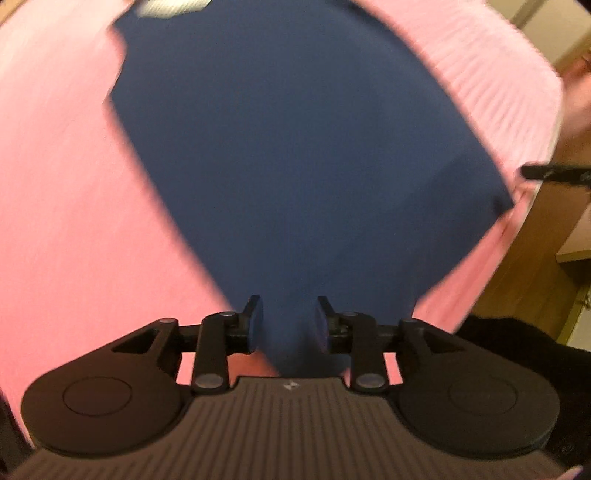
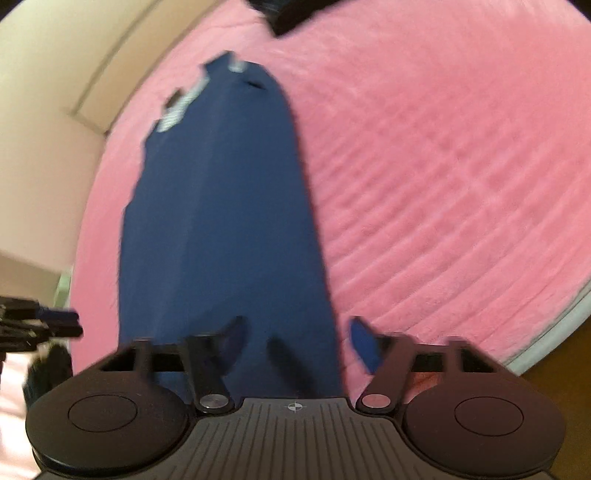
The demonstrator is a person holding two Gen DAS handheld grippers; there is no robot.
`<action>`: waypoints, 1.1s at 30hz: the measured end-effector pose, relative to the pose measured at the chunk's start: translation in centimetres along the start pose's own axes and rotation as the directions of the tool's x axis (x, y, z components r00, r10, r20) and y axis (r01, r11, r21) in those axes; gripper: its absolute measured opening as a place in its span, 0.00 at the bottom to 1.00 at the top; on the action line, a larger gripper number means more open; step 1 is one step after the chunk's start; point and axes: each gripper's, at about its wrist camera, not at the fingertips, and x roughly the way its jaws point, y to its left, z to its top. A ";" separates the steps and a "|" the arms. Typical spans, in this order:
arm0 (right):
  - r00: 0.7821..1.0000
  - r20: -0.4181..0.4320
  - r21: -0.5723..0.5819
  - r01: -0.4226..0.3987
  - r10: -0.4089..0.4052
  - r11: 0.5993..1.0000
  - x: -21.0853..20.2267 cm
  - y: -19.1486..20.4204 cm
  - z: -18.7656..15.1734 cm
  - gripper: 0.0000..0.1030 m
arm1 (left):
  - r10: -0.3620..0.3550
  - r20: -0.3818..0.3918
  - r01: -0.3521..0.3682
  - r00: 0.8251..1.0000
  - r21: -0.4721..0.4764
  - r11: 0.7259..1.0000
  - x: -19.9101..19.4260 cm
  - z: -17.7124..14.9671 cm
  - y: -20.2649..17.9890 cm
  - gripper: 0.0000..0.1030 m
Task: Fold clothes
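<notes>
Below, navy garment point(image 1: 295, 147) on pink blanket point(image 1: 55, 184), both tongs apart, seemingly unclamped.

Motion blur is smearing both views. In the left wrist view, the blue garment point(image 1: 295, 147) is running under the left claw point(image 1: 289, 325), so its near end is hiding behind the claw's body, and its far end, beside a pale patch point(image 1: 173, 5), is getting cut off by the top edge. In the right wrist view, a dark object point(image 2: 291, 13) is getting cropped at the top (too blurred to name), and the right claw point(image 2: 295, 343) is blurring over the garment's near edge.
</notes>
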 end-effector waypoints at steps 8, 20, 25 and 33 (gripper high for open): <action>0.999 0.052 -0.299 0.027 -0.012 0.954 -1.7 6.6 0.8 0.02 | -0.089 0.112 0.055 0.990 0.278 0.959 1.0 15.0 -5.3 0.35; 1.000 0.015 -0.558 0.030 -0.025 0.829 3.8 16.3 -3.5 0.01 | -0.181 0.074 0.137 0.981 0.403 0.905 5.3 21.9 -5.7 0.37; 1.000 0.005 -0.543 0.006 -0.004 0.840 3.1 17.2 -4.8 0.01 | -0.235 0.036 0.212 0.971 0.314 0.925 8.1 23.9 -5.5 0.37; 0.996 0.087 -0.379 0.053 -0.021 0.924 1.0 14.1 -4.2 0.01 | -0.247 0.068 0.220 0.967 0.270 0.937 9.3 26.7 -4.6 0.36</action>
